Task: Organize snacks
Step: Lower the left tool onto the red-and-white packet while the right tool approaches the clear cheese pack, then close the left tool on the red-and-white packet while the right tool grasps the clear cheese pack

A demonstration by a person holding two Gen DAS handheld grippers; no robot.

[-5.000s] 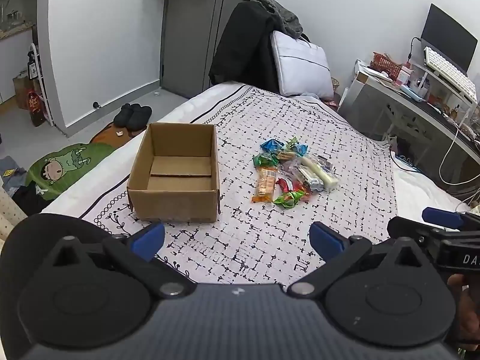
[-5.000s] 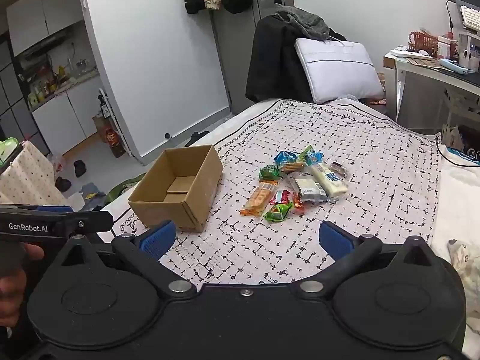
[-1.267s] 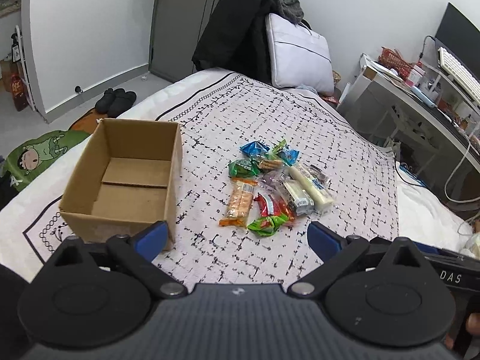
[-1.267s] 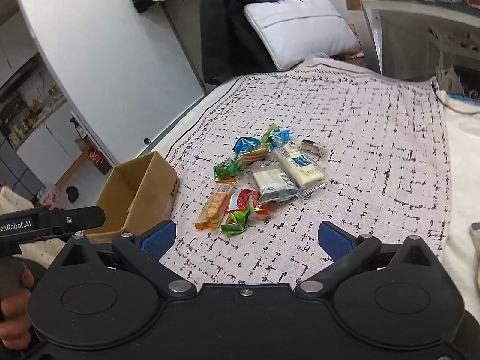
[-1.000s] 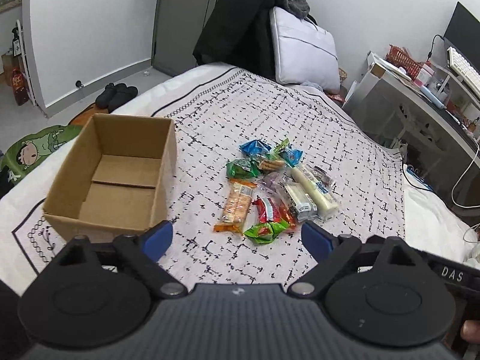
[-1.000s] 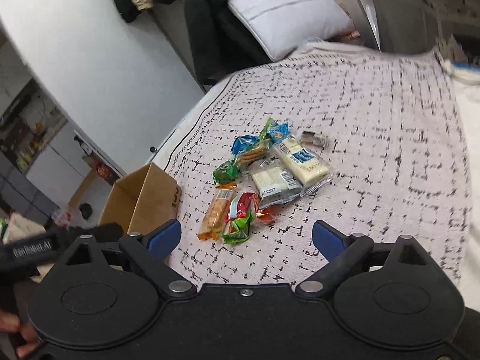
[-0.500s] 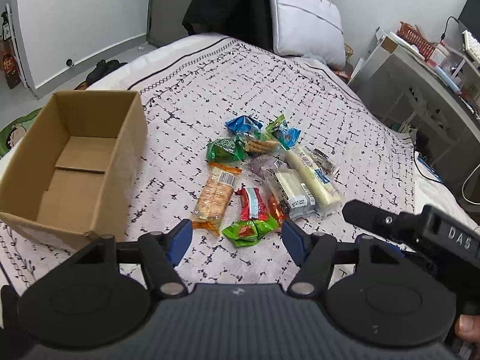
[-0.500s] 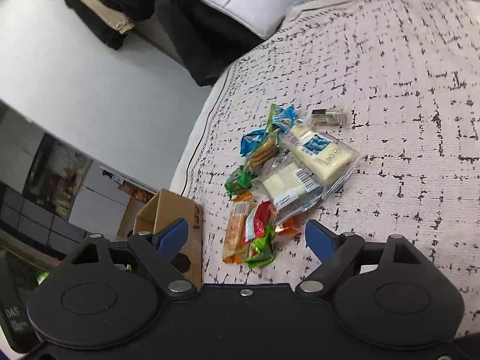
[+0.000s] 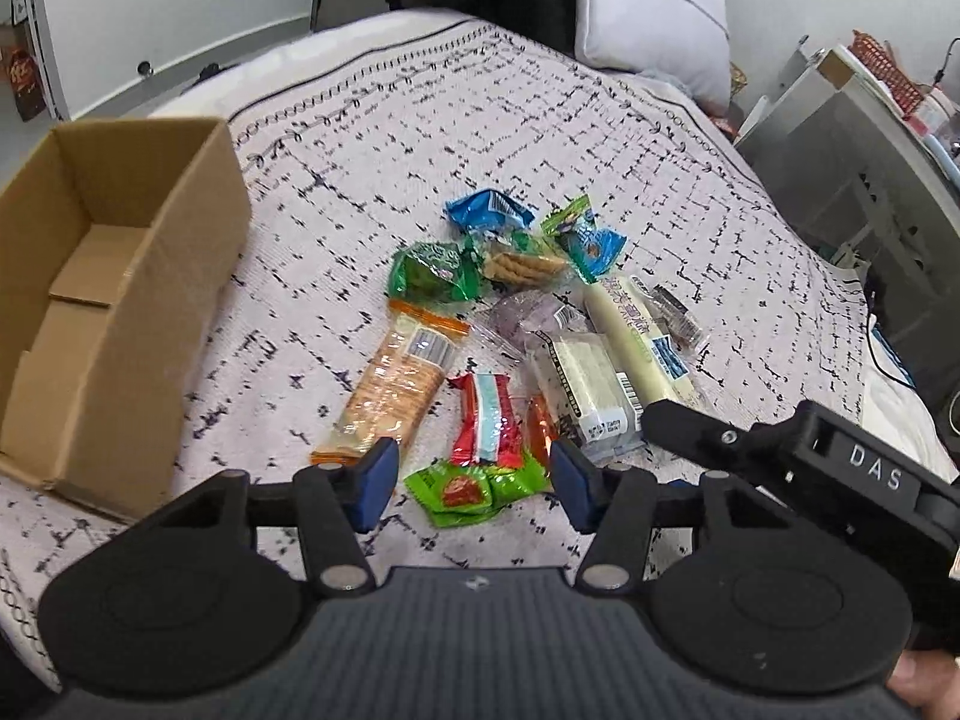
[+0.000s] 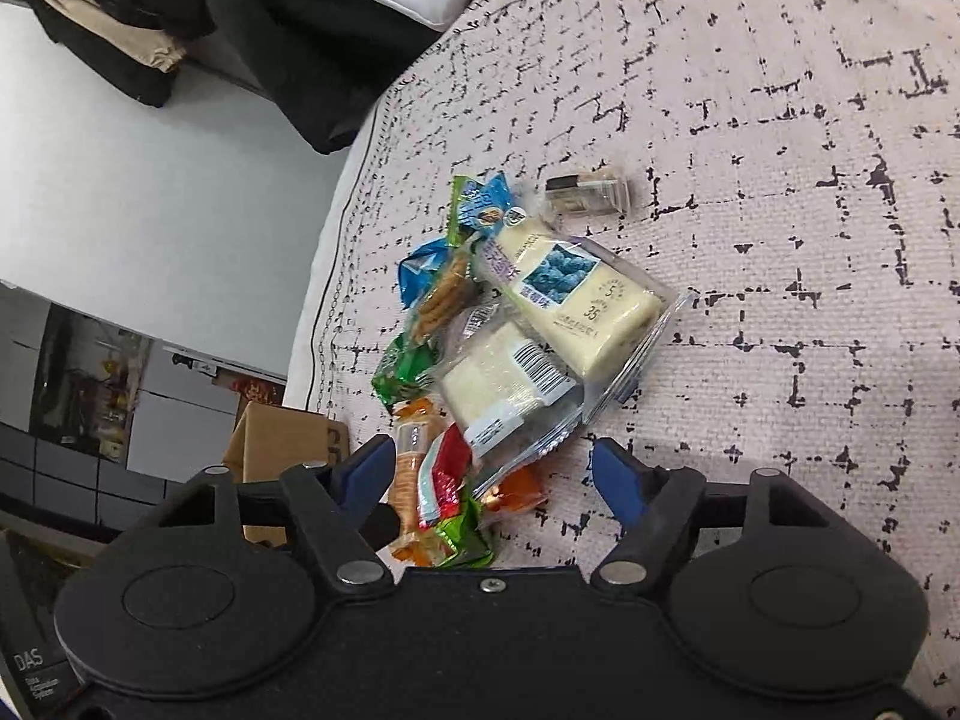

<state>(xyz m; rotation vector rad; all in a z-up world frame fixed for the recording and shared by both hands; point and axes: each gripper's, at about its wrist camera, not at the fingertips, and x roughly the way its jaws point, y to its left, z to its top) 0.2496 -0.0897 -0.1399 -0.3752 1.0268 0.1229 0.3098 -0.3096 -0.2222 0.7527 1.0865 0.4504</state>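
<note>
Both tongs closing in on the snack pile, first pick not yet made.

The left tongs (image 9: 474, 477) hang low over the near edge of the pile on the bed (image 9: 690, 180), blue pads parted about a packet's width and holding nothing; the green packet (image 9: 477, 489) lies just between them, with the red packet (image 9: 483, 420) just beyond. The right tongs (image 10: 489, 483) are likewise open and empty, spread over the same near end, the white cake pack (image 10: 510, 390) straight ahead. Whether either pad already touches a wrapper is hard to tell through the fisheye. The cardboard box (image 9: 78, 300) stands open and empty to the left, near the pile. The next move seems to call for lowering onto one packet, pinching it cleanly without snagging its neighbours, then carrying it to the box.
</note>
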